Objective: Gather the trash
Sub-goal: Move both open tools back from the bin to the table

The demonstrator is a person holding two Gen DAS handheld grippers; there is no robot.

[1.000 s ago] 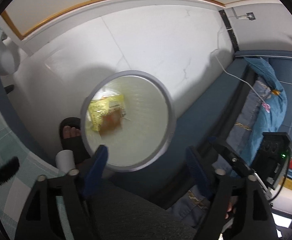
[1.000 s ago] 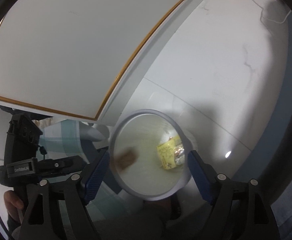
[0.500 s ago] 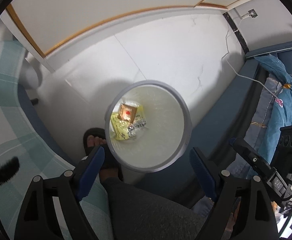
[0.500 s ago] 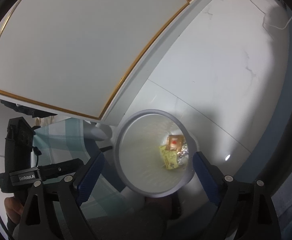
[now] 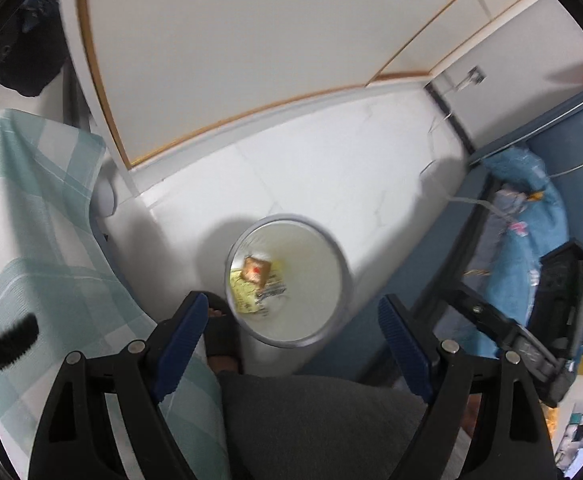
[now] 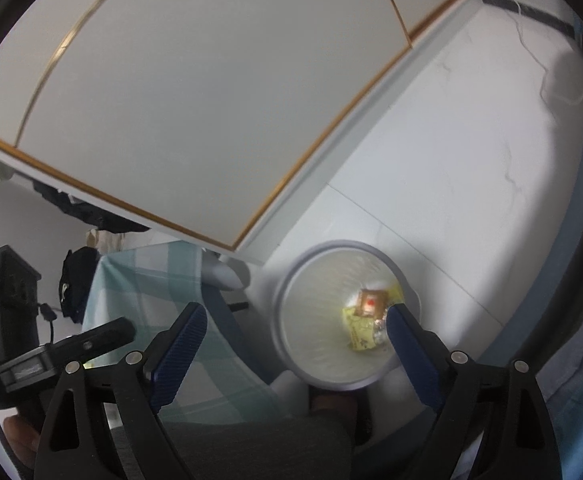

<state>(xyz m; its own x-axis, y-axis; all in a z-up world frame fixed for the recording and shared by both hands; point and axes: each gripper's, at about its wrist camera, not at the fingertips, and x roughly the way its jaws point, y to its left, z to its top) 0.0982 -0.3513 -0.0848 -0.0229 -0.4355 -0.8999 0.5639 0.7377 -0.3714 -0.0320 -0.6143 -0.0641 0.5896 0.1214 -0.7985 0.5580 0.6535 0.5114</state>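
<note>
Both the left gripper (image 5: 289,320) and the right gripper (image 6: 296,332) have pulled up from the waste bin (image 5: 341,280), jaws spread and empty, the right's having just widened, so the brown wrapper (image 5: 256,270) now lies inside on the yellow packet (image 5: 245,294).

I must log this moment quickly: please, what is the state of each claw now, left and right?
Left claw: open, holding nothing.
Right claw: open, its jaws have just been opening, nothing between them.

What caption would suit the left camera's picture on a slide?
Open left tool above a round bin holding a yellow wrapper and a brown packet, beside a sandalled foot.
</note>
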